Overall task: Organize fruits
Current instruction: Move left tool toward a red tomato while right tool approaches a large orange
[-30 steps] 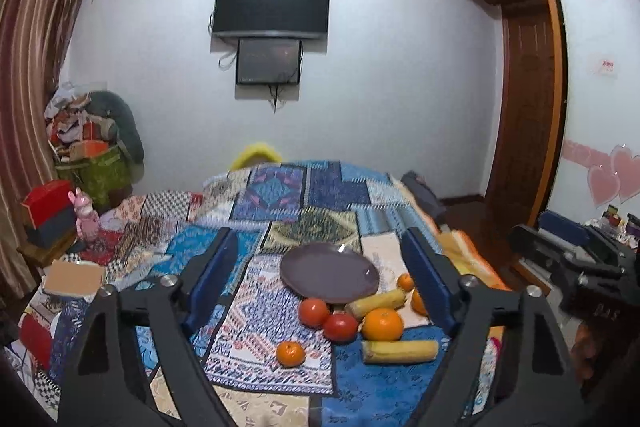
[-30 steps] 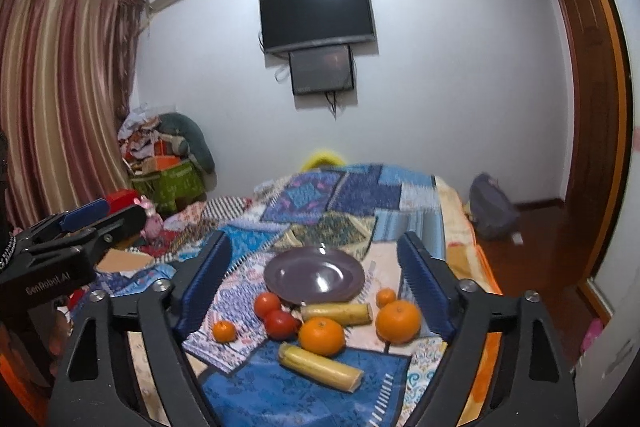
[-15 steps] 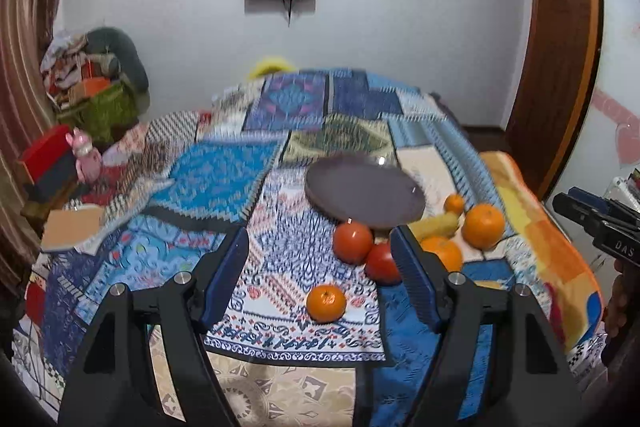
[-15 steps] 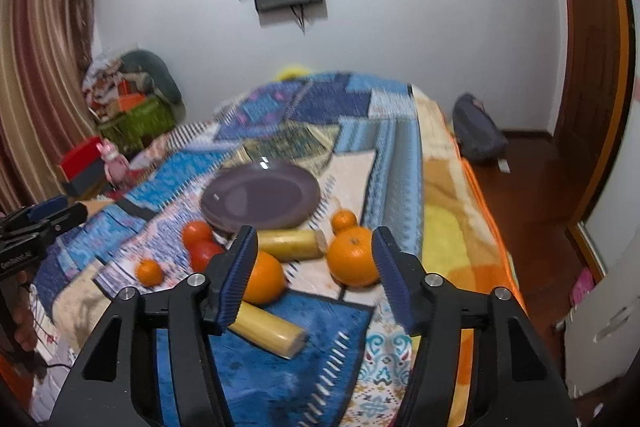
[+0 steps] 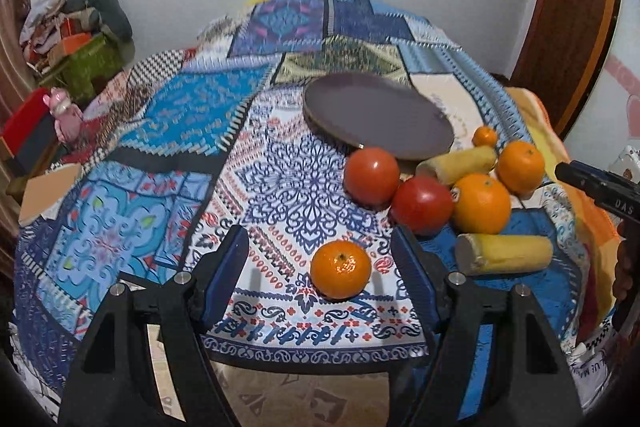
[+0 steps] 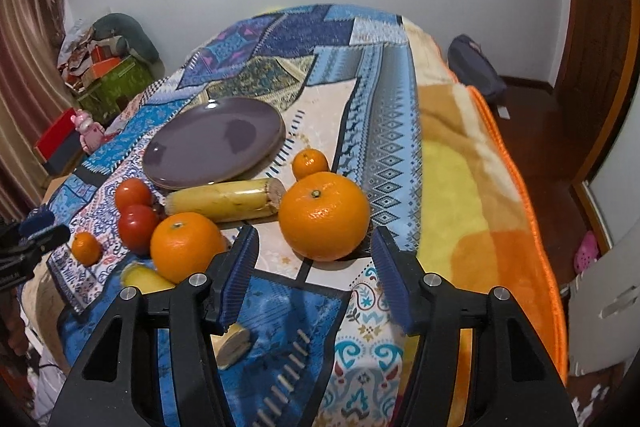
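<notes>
My left claw (image 5: 320, 277) gapes around the small mandarin (image 5: 341, 269), untouched; my right claw (image 6: 314, 269), apart, frames the big orange (image 6: 324, 215) near the bed's (image 6: 480, 163) right edge.

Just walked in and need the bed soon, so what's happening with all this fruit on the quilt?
A person holds a gripper in each hand over fruit on the quilt. The left gripper, open, frames a small orange. The right gripper, open, lines up on a large orange. Nothing is gripped yet. The purple plate is empty; tomatoes and bananas lie beside it.
</notes>
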Tool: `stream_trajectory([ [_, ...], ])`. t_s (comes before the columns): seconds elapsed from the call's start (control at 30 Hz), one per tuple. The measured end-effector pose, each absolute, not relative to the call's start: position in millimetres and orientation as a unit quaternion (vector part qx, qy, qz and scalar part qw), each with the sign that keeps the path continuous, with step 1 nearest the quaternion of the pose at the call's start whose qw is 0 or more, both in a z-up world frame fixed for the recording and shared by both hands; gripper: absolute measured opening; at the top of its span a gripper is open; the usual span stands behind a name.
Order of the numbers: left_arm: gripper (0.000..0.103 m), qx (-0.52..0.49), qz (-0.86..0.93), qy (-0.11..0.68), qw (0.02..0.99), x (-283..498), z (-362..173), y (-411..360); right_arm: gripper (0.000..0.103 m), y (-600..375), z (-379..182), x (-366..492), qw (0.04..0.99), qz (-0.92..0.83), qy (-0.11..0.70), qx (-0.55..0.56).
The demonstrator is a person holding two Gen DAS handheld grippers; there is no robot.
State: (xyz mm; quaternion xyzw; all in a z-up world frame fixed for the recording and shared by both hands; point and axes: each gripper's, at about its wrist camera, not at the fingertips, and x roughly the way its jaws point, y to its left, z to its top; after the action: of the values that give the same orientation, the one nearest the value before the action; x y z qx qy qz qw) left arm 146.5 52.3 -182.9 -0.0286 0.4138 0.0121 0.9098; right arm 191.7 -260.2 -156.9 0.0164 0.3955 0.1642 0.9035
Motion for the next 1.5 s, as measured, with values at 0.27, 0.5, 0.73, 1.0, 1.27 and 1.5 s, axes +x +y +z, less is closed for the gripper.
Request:
stream_trajectory([
  [0.27,0.074,-0.028,-0.007,0.419,0.908,168.0,-182.4,43.5,0.055,-259.1,-173.0,212.2,0.893,0.165,0.419,0.017],
  [0.5,0.074,-0.008,-0.021,0.433,0.901,202.9,-184.1,27.9,0.055,-261.8,-180.1,222.7,0.884,0.177,0.431,0.032],
  [0.73,0.073,-0.025,-0.026,0.466,0.884,234.5,-193.3,33.7,0.061,-256.6,-182.1,230.1,0.882,0.187,0.432,0.030],
  [1.0,0.071,-0.027,-0.035,0.486,0.873,248.9,-205.7,31.1,0.067,-253.2,-189.7,237.5,0.877,0.190,0.441,0.021],
  [1.27,0.047,-0.028,-0.053,0.489,0.870,253.3,-210.6,24.6,0.066,-250.4,-197.3,239.8,0.871,0.189,0.452,0.021],
  [1.5,0.047,-0.020,-0.047,0.482,0.875,247.9,-205.9,24.0,0.064,-253.5,-192.5,236.3,0.876,0.182,0.446,0.026],
])
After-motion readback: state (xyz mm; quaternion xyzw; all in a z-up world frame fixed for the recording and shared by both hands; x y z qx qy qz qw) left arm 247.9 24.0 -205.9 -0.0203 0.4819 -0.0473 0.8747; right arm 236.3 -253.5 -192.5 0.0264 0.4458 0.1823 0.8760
